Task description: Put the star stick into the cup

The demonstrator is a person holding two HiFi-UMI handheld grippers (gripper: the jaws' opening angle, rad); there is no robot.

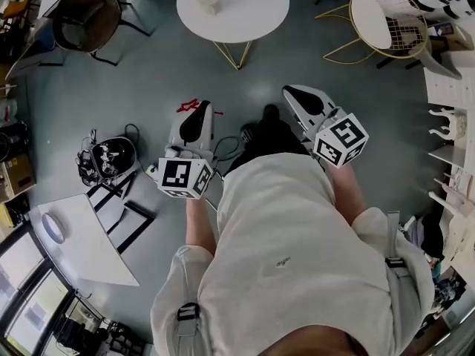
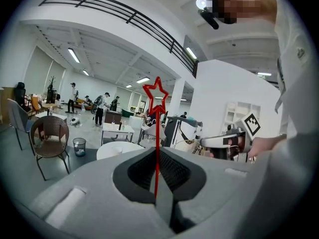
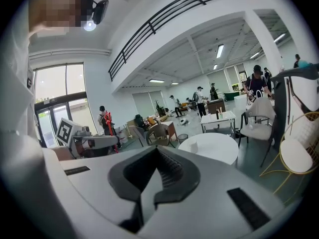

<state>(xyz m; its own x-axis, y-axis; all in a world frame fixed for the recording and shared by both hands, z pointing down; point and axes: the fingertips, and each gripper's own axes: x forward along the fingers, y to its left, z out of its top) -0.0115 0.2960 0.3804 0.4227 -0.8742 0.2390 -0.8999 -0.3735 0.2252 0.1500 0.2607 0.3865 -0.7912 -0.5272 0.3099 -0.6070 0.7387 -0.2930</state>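
Caller: Grip is seen on the left side. The left gripper [image 1: 199, 111] is clamped on the star stick [image 2: 157, 148], and the thin red shaft is pinched right where the 2 jaws meet.

Spotter: Confirmed. In the left gripper view the stick is held upright along the jaws, and its outlined red star is raised above them against the pale ceiling.

Caller: And the right gripper [image 1: 293, 95], how is it set?

Spotter: Its 2 jaws are pressed together and it is clenched empty. In the head view the 2 grippers are held side by side, both pointed forward in front of the person's white shirt [image 1: 289, 243].

Caller: The cup [image 1: 210, 2] is now picked out on the round white table [image 1: 260, 21], well ahead of both grippers.

Spotter: 1 pale cup, stood upright a little left of the table's middle. The stick is kept well apart from it, out over the grey floor [image 1: 148, 80]. A dark wicker chair [image 1: 89, 10] is placed to the table's left, and a gold wire chair [image 1: 390, 21] with a white seat to its right.
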